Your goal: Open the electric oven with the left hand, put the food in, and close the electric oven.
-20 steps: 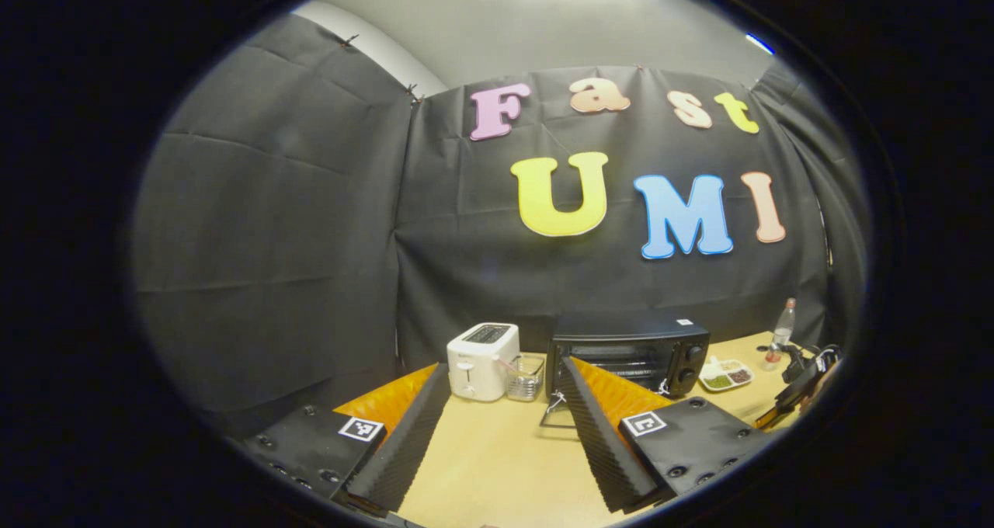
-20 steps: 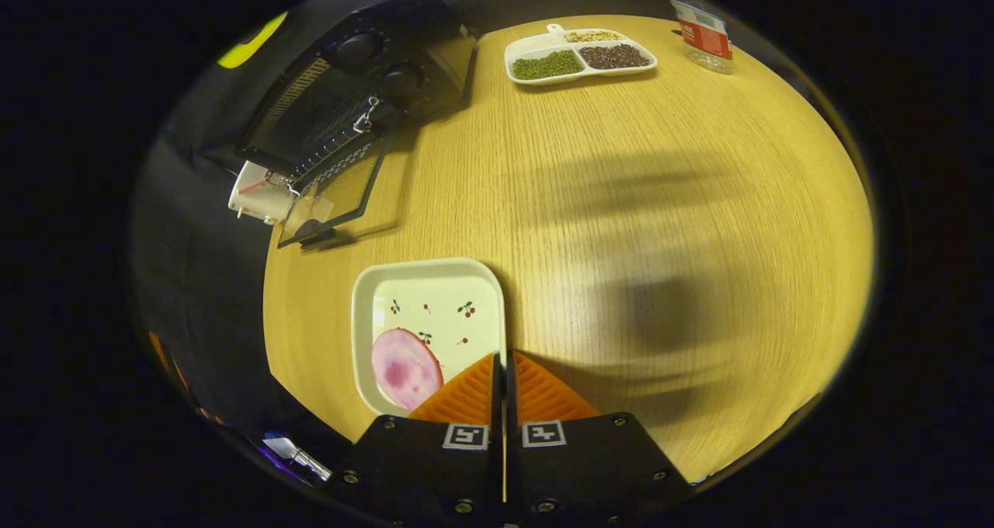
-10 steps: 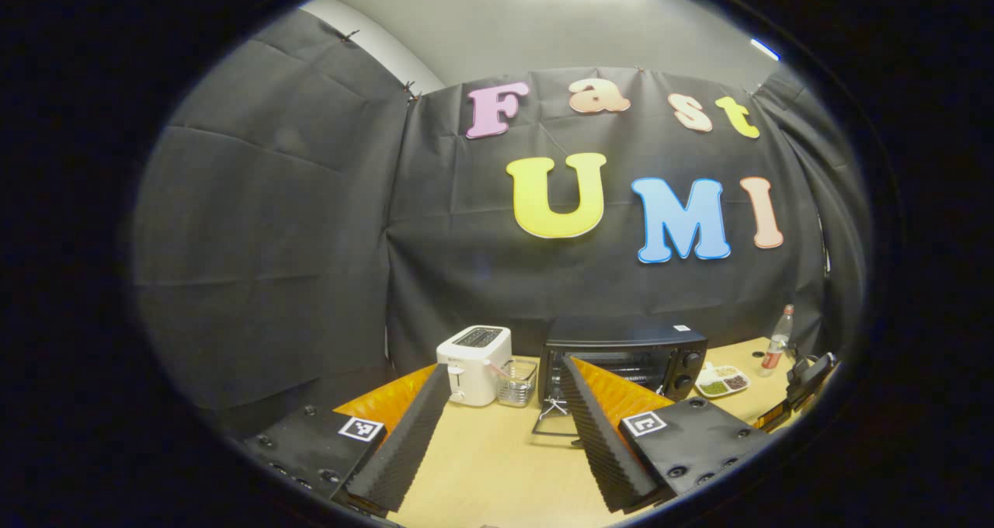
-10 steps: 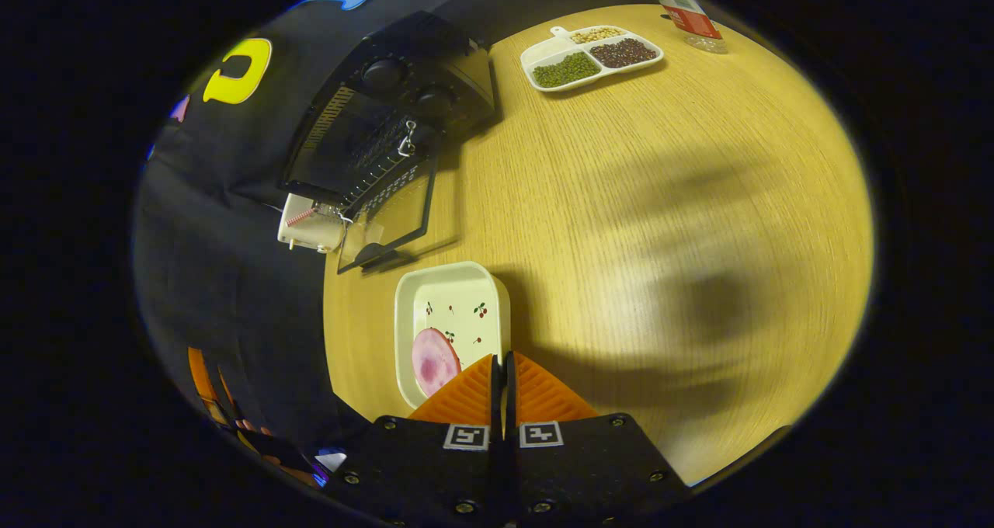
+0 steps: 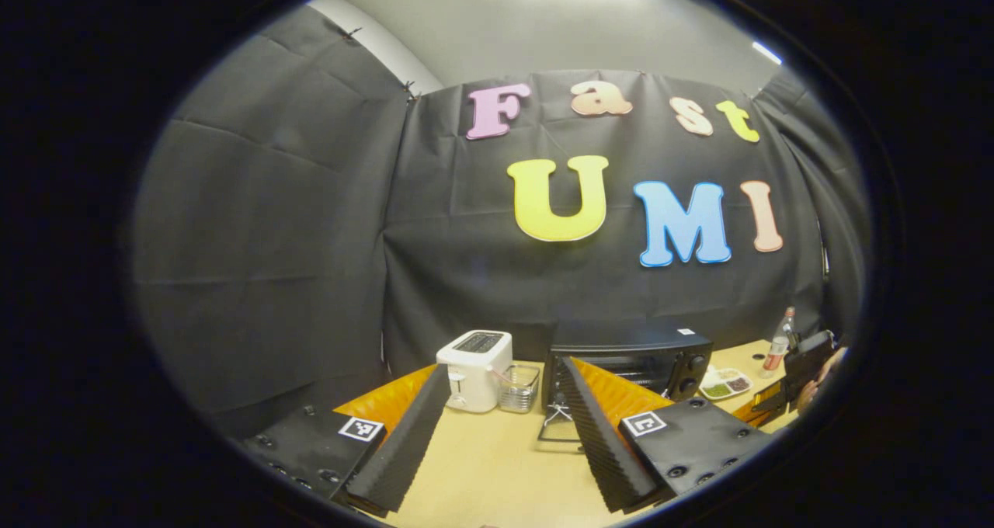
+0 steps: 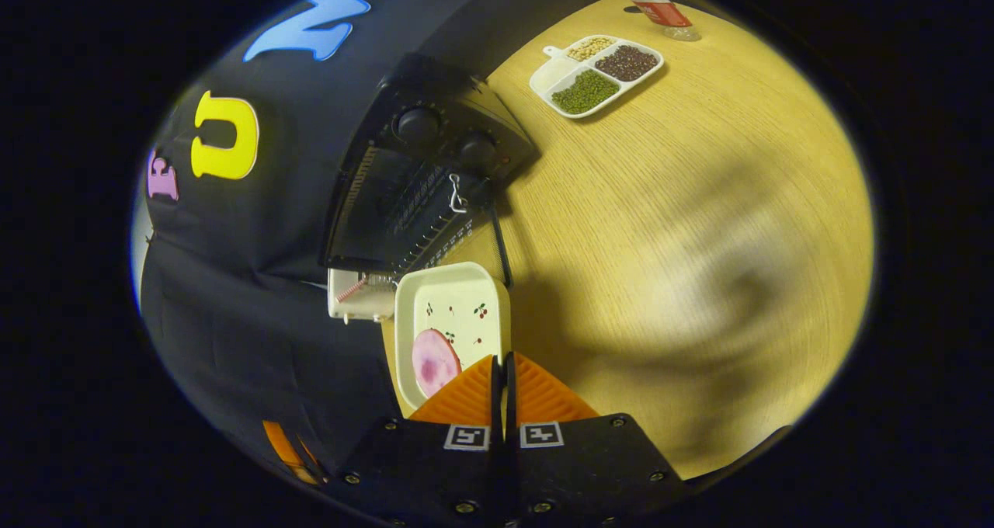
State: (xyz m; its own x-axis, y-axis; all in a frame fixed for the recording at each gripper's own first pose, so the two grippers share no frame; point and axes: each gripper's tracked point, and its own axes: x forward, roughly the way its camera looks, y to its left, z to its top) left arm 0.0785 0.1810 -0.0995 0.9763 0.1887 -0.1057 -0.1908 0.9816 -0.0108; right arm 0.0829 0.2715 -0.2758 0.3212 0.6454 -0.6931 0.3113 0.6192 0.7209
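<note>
The black electric oven (image 5: 625,355) stands at the back of the wooden table, its glass door (image 5: 561,429) folded down open. My left gripper (image 5: 505,366) is open and holds nothing, well short of the oven. My right gripper (image 6: 501,357) is shut on the rim of a white tray (image 6: 454,307) with a pink ham slice (image 6: 433,363) on it. In the right gripper view the tray hangs in front of the oven (image 6: 419,175), over its lowered door. The right gripper and the hand holding it (image 5: 808,365) also appear at the far right of the left gripper view.
A white toaster (image 5: 474,369) and a small clear container (image 5: 520,388) stand left of the oven. A divided dish of beans (image 6: 596,74) and a bottle (image 6: 656,8) sit to its right. The table (image 6: 699,241) spreads wide to the right of the tray.
My right gripper has carried the tray across the table towards the oven, so the tray now overlaps the open door. The left gripper has stayed open and hardly moved.
</note>
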